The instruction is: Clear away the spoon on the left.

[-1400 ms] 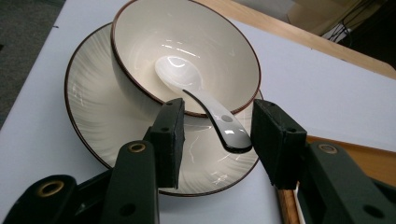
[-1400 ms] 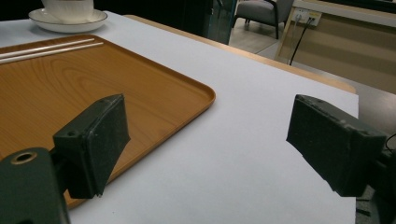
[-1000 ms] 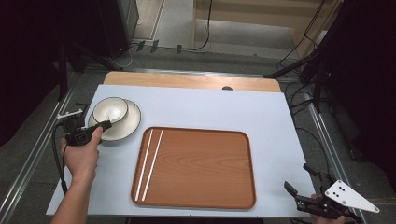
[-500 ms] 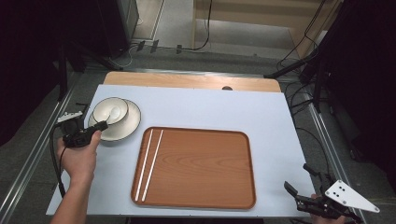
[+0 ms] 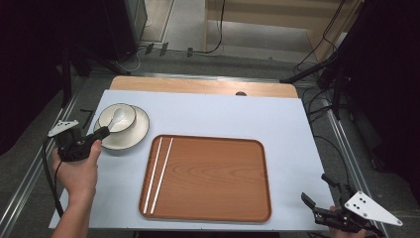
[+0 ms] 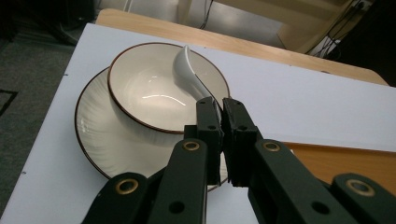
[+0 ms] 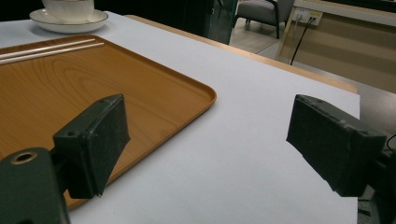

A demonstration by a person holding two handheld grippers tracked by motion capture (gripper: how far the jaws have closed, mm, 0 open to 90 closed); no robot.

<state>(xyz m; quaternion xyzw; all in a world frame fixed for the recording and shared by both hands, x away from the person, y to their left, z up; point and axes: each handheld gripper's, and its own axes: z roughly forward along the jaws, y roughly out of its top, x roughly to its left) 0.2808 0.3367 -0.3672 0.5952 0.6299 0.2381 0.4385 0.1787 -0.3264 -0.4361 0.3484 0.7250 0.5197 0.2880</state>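
At the left edge of the high view, the left hand-held gripper (image 5: 101, 132) has its jaws clamped on the handle of a white spoon (image 5: 117, 117), whose scoop sits over a cream bowl (image 5: 117, 118) with a dark rim. That bowl stands on a ribbed saucer (image 5: 130, 137), close to the left edge of the pale surface (image 5: 277, 124). Seen in the left gripper view, the spoon (image 6: 189, 73) runs from the pinched jaws up across the bowl's near rim, and the saucer's rim (image 6: 88, 140) lies close to the surface's side edge.

Just right of the saucer lies a wooden tray (image 5: 208, 178) with two white chopsticks (image 5: 157, 173) along its left side; the rest of the tray is bare wood. Lower right of the frame, the right hand-held gripper (image 5: 319, 196) hangs at the surface's near corner with jaws spread wide and nothing between them, pale open surface ahead of it and the tray's rounded corner (image 7: 205, 95) off to its left.
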